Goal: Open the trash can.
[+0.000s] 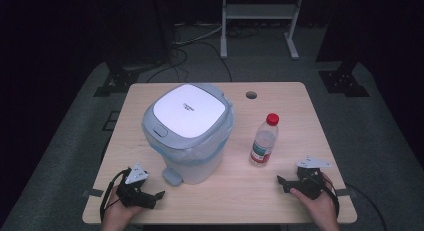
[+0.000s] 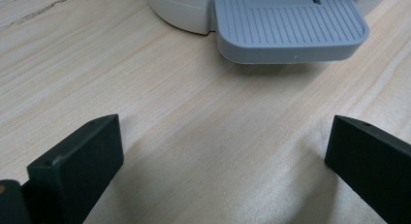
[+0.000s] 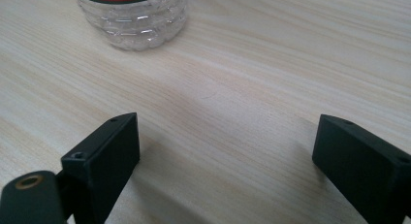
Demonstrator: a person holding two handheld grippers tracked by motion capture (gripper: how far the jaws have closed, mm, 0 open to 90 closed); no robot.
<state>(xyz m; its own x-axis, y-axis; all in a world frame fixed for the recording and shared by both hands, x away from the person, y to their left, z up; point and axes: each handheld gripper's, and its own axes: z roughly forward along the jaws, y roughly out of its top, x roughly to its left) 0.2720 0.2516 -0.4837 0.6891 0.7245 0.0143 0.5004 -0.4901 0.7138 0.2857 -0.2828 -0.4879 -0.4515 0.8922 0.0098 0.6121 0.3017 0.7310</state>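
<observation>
A small pale grey pedal bin (image 1: 187, 133) with a white lid and a plastic liner stands at the table's middle left. Its grey ribbed foot pedal (image 2: 290, 26) faces the front edge. A clear plastic bottle (image 1: 264, 139) with a red cap stands upright to the bin's right; its ridged base (image 3: 133, 20) appears close up. My left gripper (image 1: 159, 196) rests open on the wood just short of the pedal, nothing between its jaws. My right gripper (image 1: 281, 183) rests open near the front right, a short way from the bottle.
The wooden table (image 1: 280, 206) has a round cable hole (image 1: 251, 95) near its far edge. A white metal frame (image 1: 260, 21) and cables lie on the grey floor beyond. A person's hands hold both grippers at the front edge.
</observation>
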